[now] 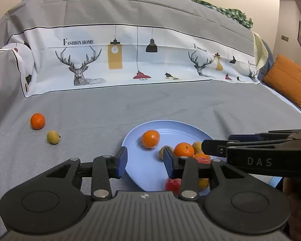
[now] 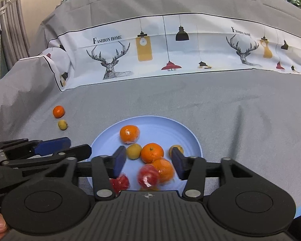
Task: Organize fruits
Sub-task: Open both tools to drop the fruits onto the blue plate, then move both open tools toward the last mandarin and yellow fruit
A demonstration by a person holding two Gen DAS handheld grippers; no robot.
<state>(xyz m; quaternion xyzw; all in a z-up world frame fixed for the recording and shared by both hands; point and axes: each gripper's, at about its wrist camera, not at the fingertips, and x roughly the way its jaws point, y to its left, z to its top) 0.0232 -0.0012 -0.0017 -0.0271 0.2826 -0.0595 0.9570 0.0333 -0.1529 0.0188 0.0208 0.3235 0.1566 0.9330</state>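
Both grippers, left (image 1: 145,163) and right (image 2: 148,163), hang wide open and empty over the plate (image 2: 160,123). Orange (image 1: 37,121) and longan (image 1: 53,137) sit loose on the cloth; probably roll if nudged.

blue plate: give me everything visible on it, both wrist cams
The blue plate is round, pale blue, smooth, plastic-looking, with a shallow raised rim and faint concentric rings inside. It lies flat on the grey cloth, near both grippers. Its far half is bare. It holds three oranges, small yellow fruits and red pieces in shiny wrap, clustered toward the near side. The near edge is hidden behind the right gripper, whose open fingers hover above the pile. No chips or cracks are visible.
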